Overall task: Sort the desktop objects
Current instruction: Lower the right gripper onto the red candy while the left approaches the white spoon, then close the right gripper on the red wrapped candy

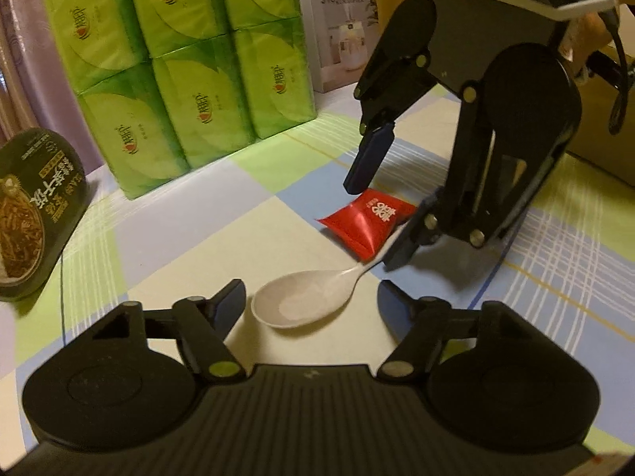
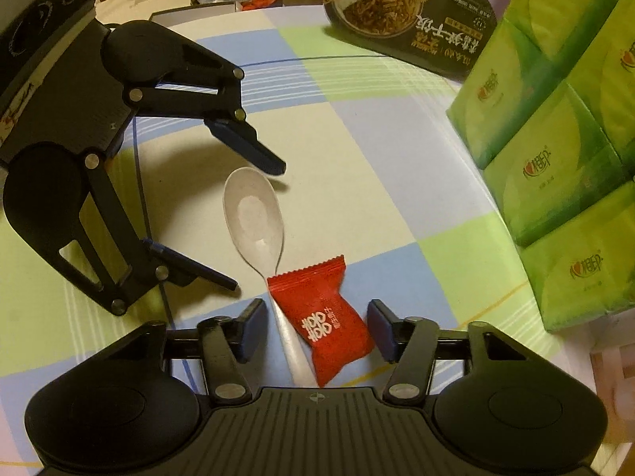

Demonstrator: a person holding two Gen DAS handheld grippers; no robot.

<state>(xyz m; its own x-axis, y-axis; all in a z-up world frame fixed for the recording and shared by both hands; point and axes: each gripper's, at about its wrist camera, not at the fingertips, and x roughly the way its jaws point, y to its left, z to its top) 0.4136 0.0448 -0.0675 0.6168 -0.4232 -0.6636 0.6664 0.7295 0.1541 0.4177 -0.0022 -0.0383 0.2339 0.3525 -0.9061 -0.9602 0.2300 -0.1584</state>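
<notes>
We kept our left gripper (image 1: 311,301) spread wide around the bowl of the white spoon (image 1: 305,301) at lower centre. Our right gripper (image 2: 315,327) also gaped, unclenched, straddling the red candy packet (image 2: 325,325), which lay across the spoon's handle on the checked cloth (image 2: 377,166).

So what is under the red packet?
The spoon handle runs under the red packet, which lies across it on the tablecloth. The bowl sticks out beyond the packet. The handle's middle is covered, and its end is hidden by the right tool.
</notes>
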